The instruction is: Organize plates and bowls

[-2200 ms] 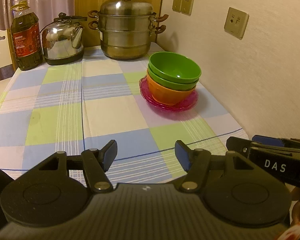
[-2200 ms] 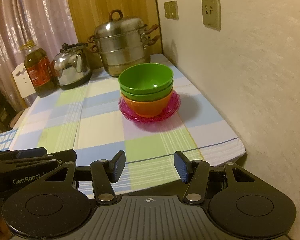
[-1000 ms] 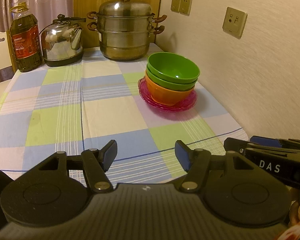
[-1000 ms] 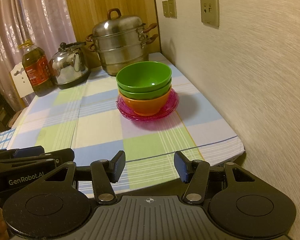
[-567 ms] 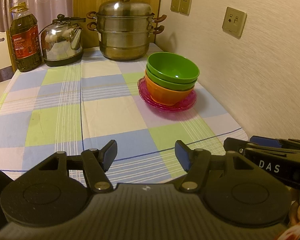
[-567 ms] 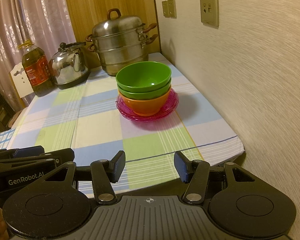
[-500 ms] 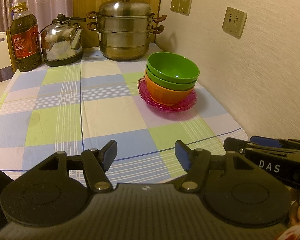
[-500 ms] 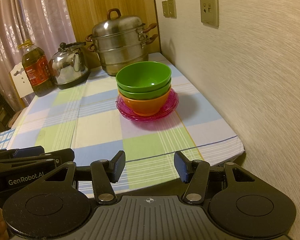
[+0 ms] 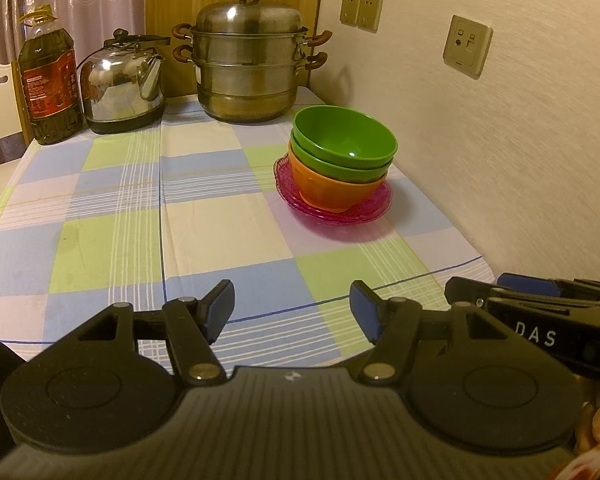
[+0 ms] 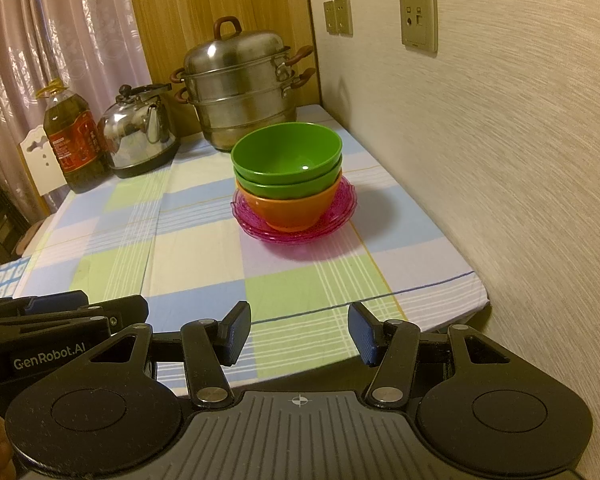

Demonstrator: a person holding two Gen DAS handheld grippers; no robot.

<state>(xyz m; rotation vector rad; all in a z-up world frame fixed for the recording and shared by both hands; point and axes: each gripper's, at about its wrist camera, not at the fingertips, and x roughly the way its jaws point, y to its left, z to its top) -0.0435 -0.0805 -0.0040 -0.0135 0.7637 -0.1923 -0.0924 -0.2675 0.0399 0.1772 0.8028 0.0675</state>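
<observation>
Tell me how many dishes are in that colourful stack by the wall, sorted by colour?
Green bowls: 2, the top green bowl nested in the lower green bowl
Orange bowls: 1, the orange bowl under them
Pink plates: at least 1, the pink plate at the bottom; it may be more than one stacked, I cannot tell
Total: at least 4 dishes

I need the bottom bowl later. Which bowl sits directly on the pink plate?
The orange bowl; both green bowls nest above it.
</observation>
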